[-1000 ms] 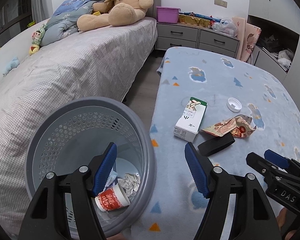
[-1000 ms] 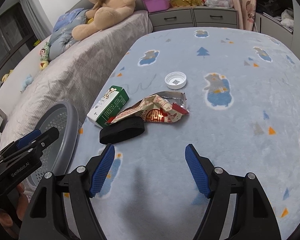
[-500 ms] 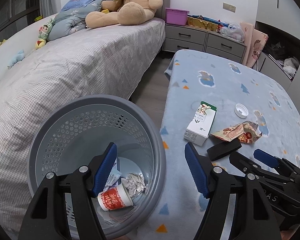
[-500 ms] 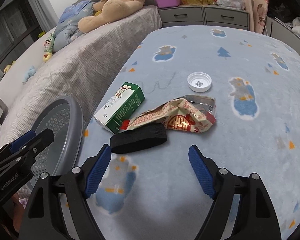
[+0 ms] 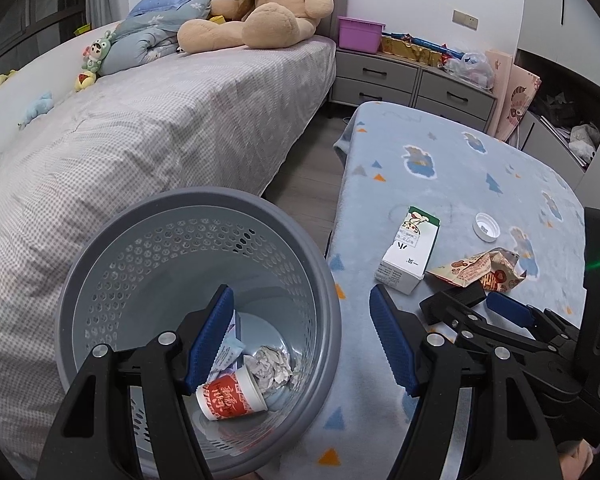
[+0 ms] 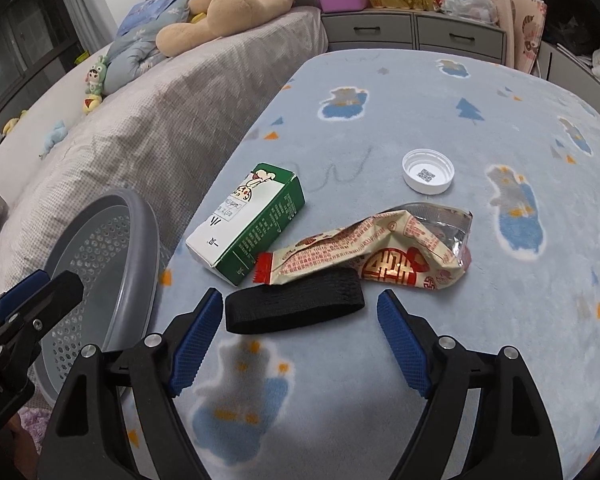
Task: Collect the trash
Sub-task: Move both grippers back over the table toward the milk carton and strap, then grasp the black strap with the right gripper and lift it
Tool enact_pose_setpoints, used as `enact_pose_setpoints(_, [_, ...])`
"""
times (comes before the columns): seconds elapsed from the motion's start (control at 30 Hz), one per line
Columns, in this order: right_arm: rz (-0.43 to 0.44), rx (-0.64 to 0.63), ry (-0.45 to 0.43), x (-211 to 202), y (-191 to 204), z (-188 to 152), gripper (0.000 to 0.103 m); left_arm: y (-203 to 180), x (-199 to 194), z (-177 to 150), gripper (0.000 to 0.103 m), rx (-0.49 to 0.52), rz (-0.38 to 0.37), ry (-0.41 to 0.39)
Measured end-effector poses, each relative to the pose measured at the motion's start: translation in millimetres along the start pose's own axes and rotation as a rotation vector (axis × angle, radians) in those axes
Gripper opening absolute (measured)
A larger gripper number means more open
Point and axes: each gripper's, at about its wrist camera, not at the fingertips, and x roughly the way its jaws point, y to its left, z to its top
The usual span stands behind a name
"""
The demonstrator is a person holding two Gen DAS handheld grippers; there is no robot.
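Note:
On the blue blanket lie a black band (image 6: 294,306), a crumpled snack wrapper (image 6: 384,254), a green-and-white carton (image 6: 246,222) and a white cap (image 6: 428,171). My right gripper (image 6: 300,334) is open and empty, just short of the black band, with its jaws on either side of it. My left gripper (image 5: 300,344) is open and empty over the grey perforated bin (image 5: 112,264), which holds a red paper cup (image 5: 230,398) and crumpled paper (image 5: 270,368). The carton (image 5: 410,254) and wrapper (image 5: 480,272) also show in the left wrist view.
The bin (image 6: 140,240) stands between the blanket-covered surface (image 6: 480,128) and a grey bed (image 5: 140,128). A teddy bear (image 5: 260,12) lies on the bed. Grey drawers (image 5: 404,80) with a purple box (image 5: 360,32) stand at the back.
My right gripper has moved forward and down to the black band. My left gripper has shifted left over the bin. Both stayed open.

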Motion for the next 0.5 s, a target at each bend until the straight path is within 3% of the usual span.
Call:
enact_pose_setpoints(0.17, [-0.014,-0.014,0.004,4.1,3.8,0.5,0.062,0.1,0.2,0.0,0.068,-0.001,0.000,0.000])
enact_pose_setpoints(0.27, [-0.019,-0.015,-0.003,1.8,3.4,-0.5,0.047,-0.2,0.2,0.2,0.068,0.000,-0.002,0.002])
enact_pose_setpoints(0.33, [-0.012,-0.012,-0.003,0.0,1.0,-0.1,0.031,-1.1,-0.4,0.0,0.068,0.003,-0.003,0.003])
enact_pose_setpoints(0.5, [0.015,0.033,-0.002,-8.1,-9.9,-0.6,0.010,-5.3,-2.9,-0.7,0.068,0.013,-0.006,-0.002])
